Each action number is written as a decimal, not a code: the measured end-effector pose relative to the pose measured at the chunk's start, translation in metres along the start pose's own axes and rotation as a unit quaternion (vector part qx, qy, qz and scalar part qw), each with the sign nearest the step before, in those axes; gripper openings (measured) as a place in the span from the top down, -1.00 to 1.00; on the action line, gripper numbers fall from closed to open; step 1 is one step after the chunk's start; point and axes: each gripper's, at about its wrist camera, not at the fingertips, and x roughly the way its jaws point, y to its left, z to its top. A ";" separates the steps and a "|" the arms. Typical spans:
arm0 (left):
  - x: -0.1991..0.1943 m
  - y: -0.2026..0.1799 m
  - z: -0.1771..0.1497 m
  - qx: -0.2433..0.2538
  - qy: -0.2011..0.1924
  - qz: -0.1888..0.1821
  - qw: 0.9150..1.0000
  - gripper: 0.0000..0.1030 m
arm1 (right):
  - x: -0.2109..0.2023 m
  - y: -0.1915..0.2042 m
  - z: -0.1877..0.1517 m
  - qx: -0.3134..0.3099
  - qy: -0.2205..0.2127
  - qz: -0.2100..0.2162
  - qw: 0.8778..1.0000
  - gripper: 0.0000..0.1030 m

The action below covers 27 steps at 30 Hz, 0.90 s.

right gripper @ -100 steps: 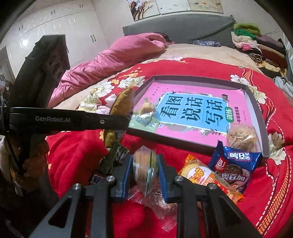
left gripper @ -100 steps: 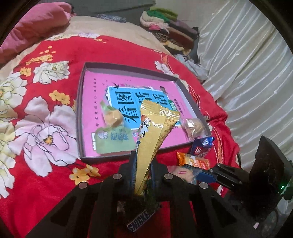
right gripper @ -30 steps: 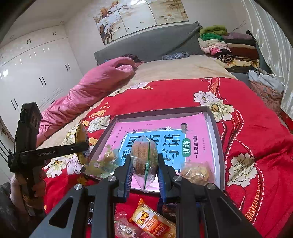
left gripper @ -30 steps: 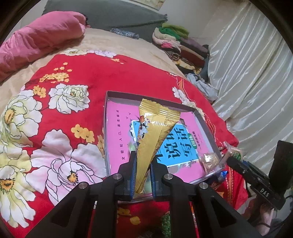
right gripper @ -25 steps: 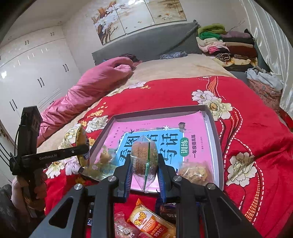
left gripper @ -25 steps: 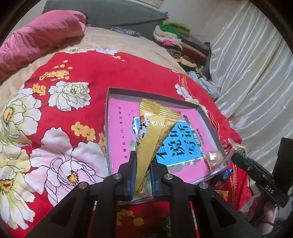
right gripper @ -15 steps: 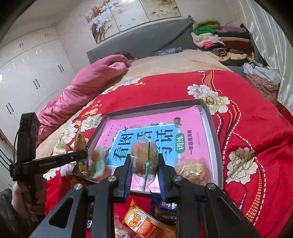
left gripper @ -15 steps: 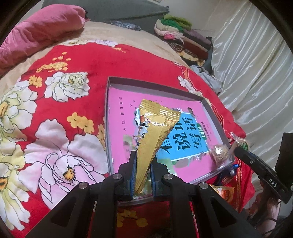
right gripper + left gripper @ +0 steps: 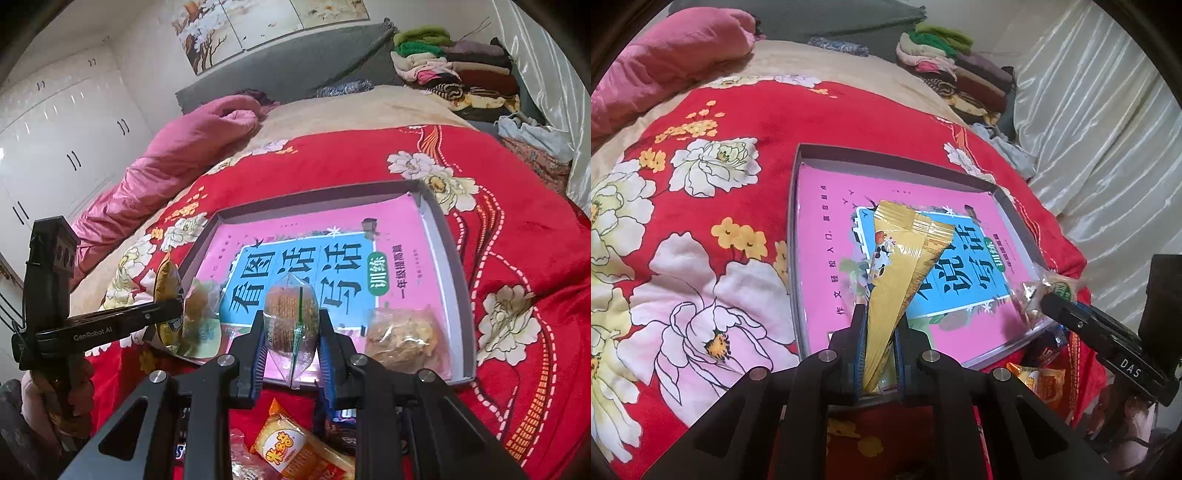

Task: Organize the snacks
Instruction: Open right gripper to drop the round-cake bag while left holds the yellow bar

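Note:
A grey shallow box (image 9: 894, 169) (image 9: 460, 280) lies on the red flowered bedspread, with a pink and blue book cover on its floor. My left gripper (image 9: 880, 314) is shut on a gold snack packet (image 9: 905, 258), held over the box's near left corner; it also shows in the right wrist view (image 9: 168, 291). My right gripper (image 9: 291, 321) is shut on a clear-wrapped round biscuit (image 9: 291, 314), held over the box's near edge. A clear bag of crisp snack (image 9: 400, 338) and a green-labelled snack (image 9: 201, 321) lie in the box.
On the bedspread before the box lie an orange packet (image 9: 295, 448) (image 9: 1036, 378), a dark blue packet (image 9: 341, 430) and other wrappers. A pink quilt (image 9: 177, 155) lies at the far left. Folded clothes (image 9: 454, 70) are stacked at the back right, by a white curtain (image 9: 1108, 129).
Both grippers have moved forward and lower toward the box with their snacks still held. The box looks larger and nearer in both views.

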 end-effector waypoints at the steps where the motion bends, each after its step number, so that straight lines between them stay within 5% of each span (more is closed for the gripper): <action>1: 0.000 -0.001 0.000 0.001 0.000 0.000 1.000 0.75 | 0.002 0.001 0.000 -0.001 0.004 0.001 1.000 0.49; 27: -0.001 -0.011 -0.001 0.021 0.003 0.008 1.000 0.73 | 0.016 -0.005 -0.005 0.002 0.043 -0.043 0.998 0.47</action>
